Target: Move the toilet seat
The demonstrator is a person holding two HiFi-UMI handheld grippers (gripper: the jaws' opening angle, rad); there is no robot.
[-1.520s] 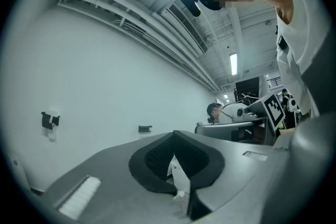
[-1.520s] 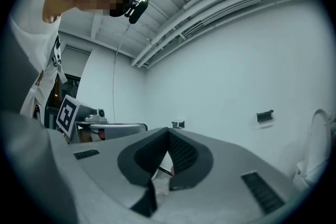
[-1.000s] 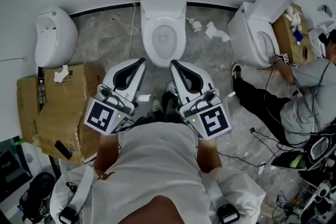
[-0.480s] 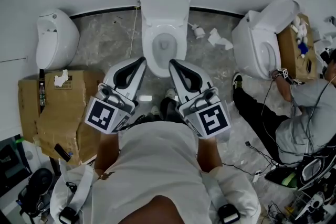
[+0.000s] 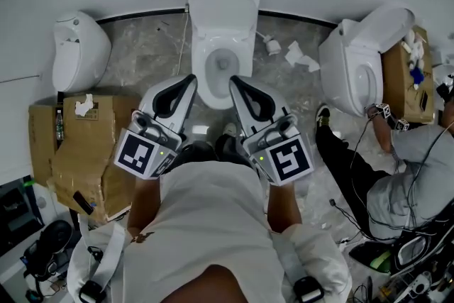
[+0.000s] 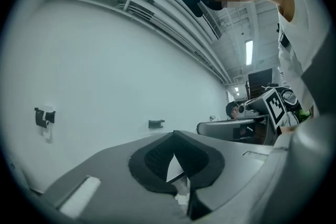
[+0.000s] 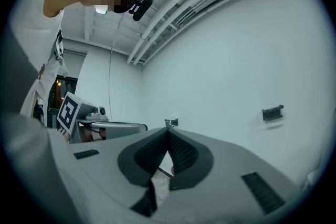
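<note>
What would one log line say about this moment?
left gripper: shut, empty | right gripper: shut, empty | toilet: bowl uncovered, ahead of both, not gripped

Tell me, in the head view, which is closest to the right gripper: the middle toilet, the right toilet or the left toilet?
1. The middle toilet, just ahead of the right gripper.
2. The right toilet, off to the right side.
3. The left toilet, far over on the left.

The toilet (image 5: 221, 10) ahead of the fingers (image 5: 186, 85) is glossy white ceramic; the floor (image 5: 138, 53) beneath, polished veined stone; the box (image 5: 85, 152) leftward, matt creased cardboard.
</note>
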